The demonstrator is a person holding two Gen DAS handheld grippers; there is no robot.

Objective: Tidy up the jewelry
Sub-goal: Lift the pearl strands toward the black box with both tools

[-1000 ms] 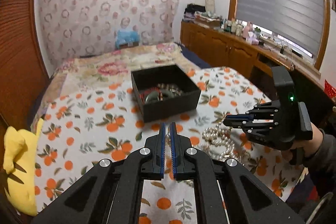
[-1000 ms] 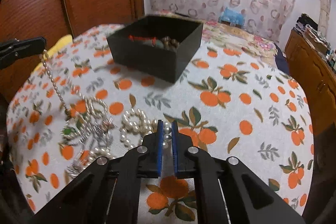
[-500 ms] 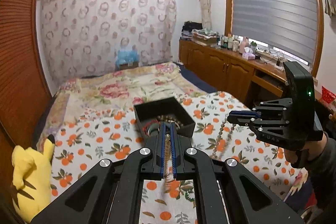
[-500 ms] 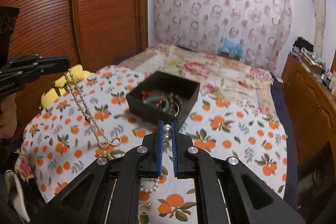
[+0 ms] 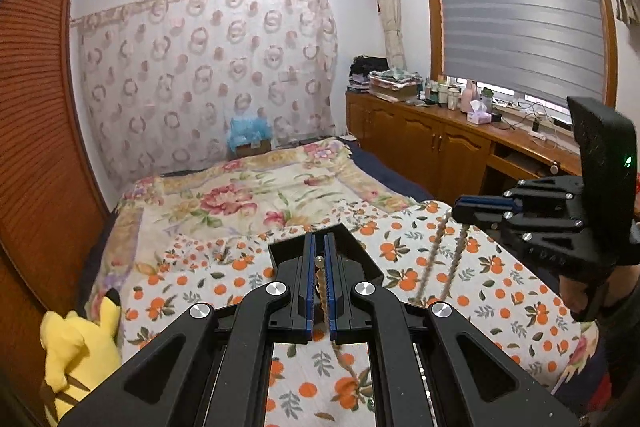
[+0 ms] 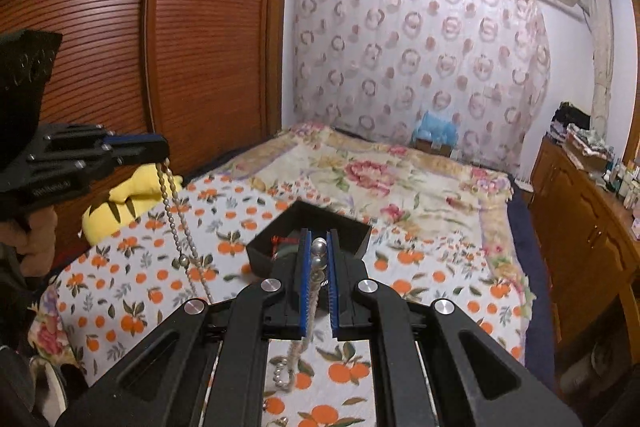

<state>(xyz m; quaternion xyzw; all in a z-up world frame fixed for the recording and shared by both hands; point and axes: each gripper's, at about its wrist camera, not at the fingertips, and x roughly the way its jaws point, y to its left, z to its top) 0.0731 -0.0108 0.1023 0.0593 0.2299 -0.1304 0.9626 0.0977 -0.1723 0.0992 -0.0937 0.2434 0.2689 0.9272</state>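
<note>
The left tongs (image 5: 319, 263) and right tongs (image 6: 319, 259) are each gripping one end of a pearl necklace (image 6: 176, 223), holding it hanging above the orange-print cloth (image 5: 500, 287) near the black box (image 6: 320, 219).

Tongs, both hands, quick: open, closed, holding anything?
Left tongs: closed on a small-bead necklace that hangs below.
Right tongs: closed on a pearl strand, hanging down.

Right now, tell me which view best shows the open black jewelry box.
The right wrist view: the open black jewelry box shows its corner, walls and some contents. In the left wrist view, that hand-held gripper hides most of it.
</note>
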